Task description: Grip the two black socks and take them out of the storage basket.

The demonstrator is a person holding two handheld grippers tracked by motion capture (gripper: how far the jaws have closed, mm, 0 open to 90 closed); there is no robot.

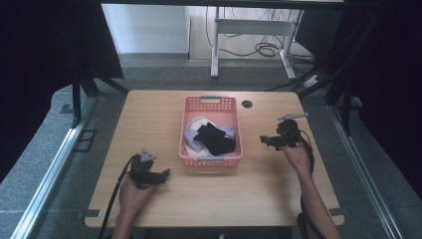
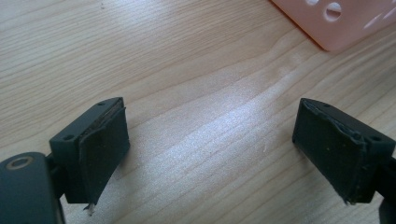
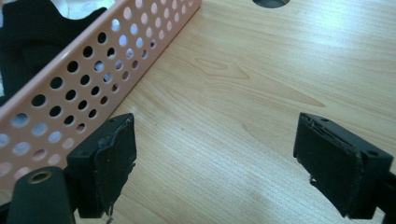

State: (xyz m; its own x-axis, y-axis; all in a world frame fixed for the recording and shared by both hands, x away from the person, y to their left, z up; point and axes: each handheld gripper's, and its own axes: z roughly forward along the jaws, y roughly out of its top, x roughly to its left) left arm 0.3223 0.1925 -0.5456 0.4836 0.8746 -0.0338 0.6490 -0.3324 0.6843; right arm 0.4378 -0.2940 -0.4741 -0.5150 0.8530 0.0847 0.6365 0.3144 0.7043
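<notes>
Left gripper [image 2: 212, 154]: jaws spread wide, nothing between the pads, bare wood under them. Released. In the high view it sits at the near-left of the table [image 1: 149, 172], pointing toward the basket, held in the person's left hand [image 1: 132, 191], cable trailing off the near edge.

Right gripper [image 3: 215, 161]: jaws also wide apart, empty, wood grain between them. Released. In the high view it is right of the basket [image 1: 271, 141], just beside its right wall but not touching, held in the right hand [image 1: 296, 157].

Basket [image 1: 211, 160]: pink perforated plastic, mid-table, long axis running away from the person. The right gripper view has its holed side wall [image 3: 70, 98] running diagonally past the left jaw; the left gripper view catches one corner [image 2: 336, 23] at top right, cut off by the frame.

Contents: a black garment [image 1: 214, 139] lies on top, over white/lilac cloth [image 1: 194, 132]. Can't tell how many pieces or what kind; folds are too small in the high view. Through the basket rim the right gripper view gets a sliver of black fabric and a bit of white, rest cut off.

Table [image 1: 164, 114]: light wood, round cable hole [image 1: 247, 104] behind the basket's right corner, half cut off at the top of the right gripper view.

Writing/brands: none legible on grippers, basket or cloth. Pad edges look frayed on both grippers.
</notes>
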